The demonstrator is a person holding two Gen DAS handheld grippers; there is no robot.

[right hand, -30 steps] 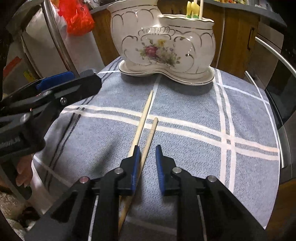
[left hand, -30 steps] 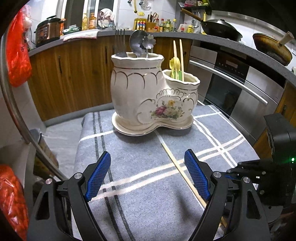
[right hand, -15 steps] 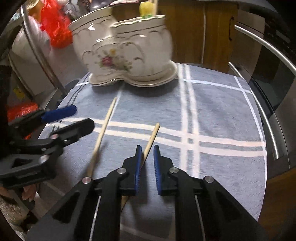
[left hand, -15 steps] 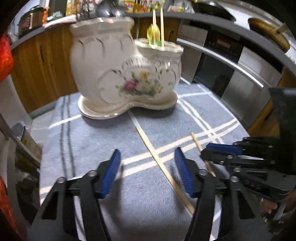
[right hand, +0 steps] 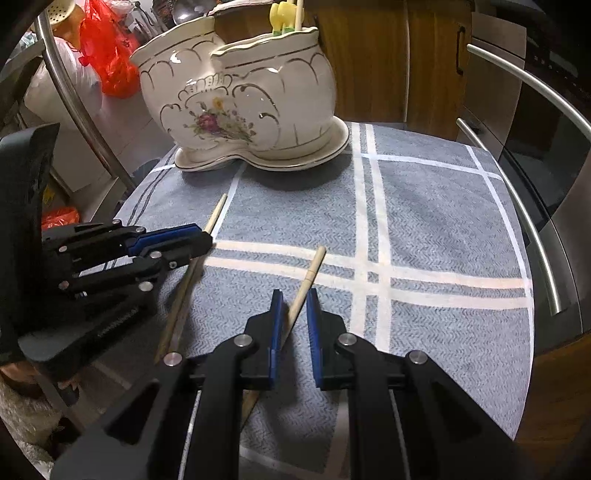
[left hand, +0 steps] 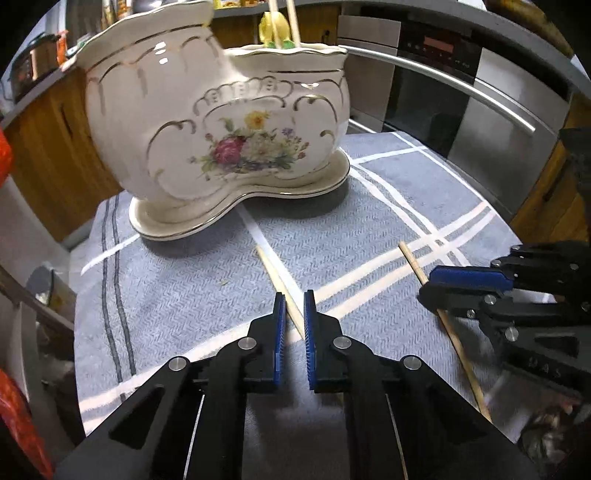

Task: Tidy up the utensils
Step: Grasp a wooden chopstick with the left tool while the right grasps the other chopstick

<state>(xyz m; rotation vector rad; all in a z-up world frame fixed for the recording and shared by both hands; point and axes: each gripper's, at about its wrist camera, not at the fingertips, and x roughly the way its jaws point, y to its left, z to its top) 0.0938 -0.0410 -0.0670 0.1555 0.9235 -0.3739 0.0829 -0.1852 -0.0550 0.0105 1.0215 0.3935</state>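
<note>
From my left wrist, my left gripper has dropped from wide and is closing on one chopstick lying on the cloth. From my right wrist, my right gripper stays narrow, clamping the second chopstick; the ceramic holder stands beyond, unobstructed.

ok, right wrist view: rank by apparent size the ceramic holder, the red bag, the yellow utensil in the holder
1. ceramic holder, largest by far.
2. red bag; it sits farther back, so its true size is unsure.
3. yellow utensil, only its top shows above the rim.
</note>
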